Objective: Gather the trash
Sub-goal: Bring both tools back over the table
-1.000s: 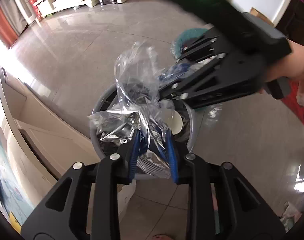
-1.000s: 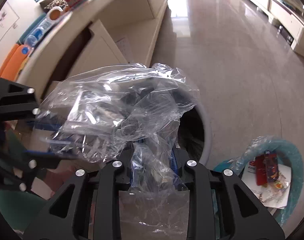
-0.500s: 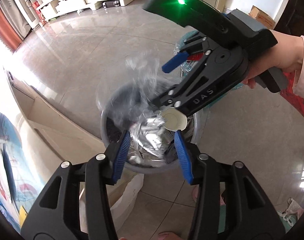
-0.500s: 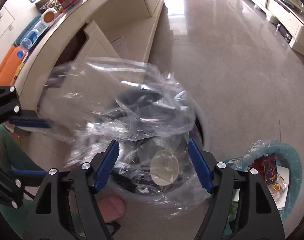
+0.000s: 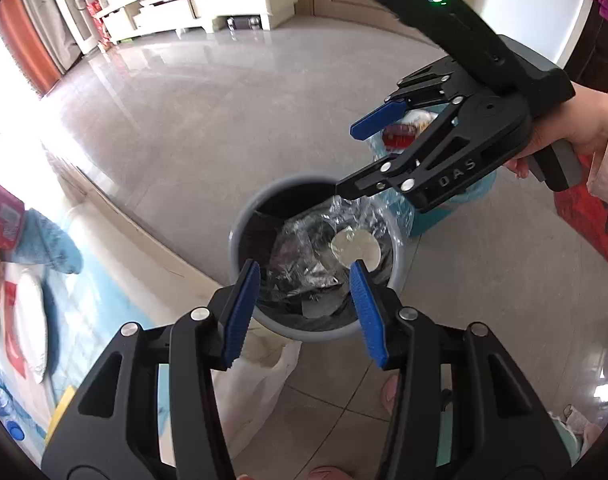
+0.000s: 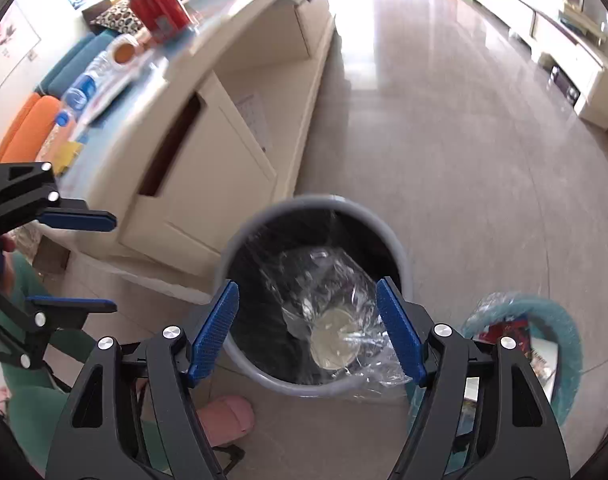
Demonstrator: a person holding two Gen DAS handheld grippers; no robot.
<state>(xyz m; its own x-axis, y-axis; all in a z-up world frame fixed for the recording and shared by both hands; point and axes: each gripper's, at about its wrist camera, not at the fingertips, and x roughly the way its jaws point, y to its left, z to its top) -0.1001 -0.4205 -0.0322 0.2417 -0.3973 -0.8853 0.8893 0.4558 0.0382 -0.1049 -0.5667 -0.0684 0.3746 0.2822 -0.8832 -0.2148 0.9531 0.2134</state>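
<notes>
Both sets of fingers stand wide apart and empty, left gripper [image 5: 304,312] and right gripper [image 6: 307,328] above the grey bin [image 6: 403,252]. Clear plastic wrapping [image 6: 323,276] lies inside, just beyond the fingertips; bottles on the bench [image 6: 232,12] probably remain.

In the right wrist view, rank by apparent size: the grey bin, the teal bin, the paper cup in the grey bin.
1. Grey bin, largest.
2. Teal bin, smaller, though partly hidden behind a gripper finger, so unsure.
3. Paper cup, clearly smallest.
</notes>
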